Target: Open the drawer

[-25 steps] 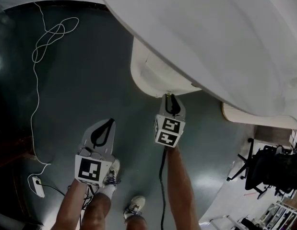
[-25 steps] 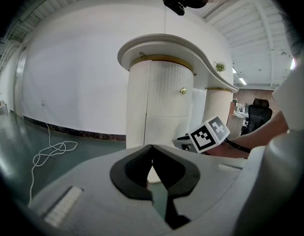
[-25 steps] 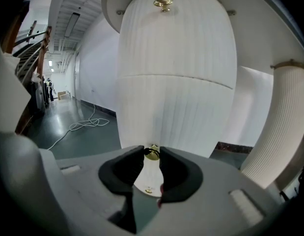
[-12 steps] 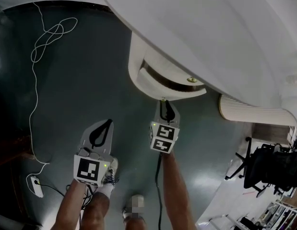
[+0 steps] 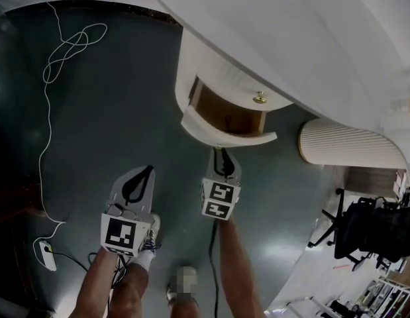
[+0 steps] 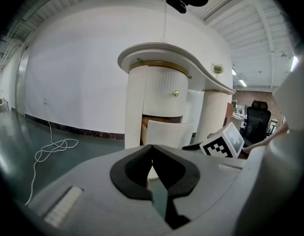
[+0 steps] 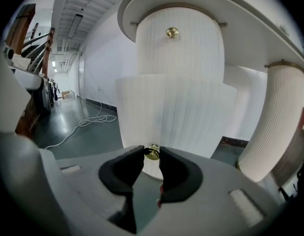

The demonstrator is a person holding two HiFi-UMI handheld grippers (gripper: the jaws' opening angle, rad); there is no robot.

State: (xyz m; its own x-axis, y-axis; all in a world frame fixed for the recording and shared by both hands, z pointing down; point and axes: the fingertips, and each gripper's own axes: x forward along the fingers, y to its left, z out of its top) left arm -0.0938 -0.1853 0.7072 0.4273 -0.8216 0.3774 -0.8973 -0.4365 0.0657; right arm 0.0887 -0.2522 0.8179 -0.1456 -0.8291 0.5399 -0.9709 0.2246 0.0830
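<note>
Right claw (image 7: 151, 152) clamping knob (image 7: 152, 154), drawer (image 5: 221, 132) pulled further out

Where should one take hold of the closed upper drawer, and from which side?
Grip its round brass knob, coming straight from the front with a jaw on each side. The drawer front is curved, ribbed and flush; nothing else sticks out.

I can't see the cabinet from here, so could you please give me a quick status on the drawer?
Right gripper shut on brass knob. Left gripper shut, empty. Drawer partly out. Nothing in its way.
</note>
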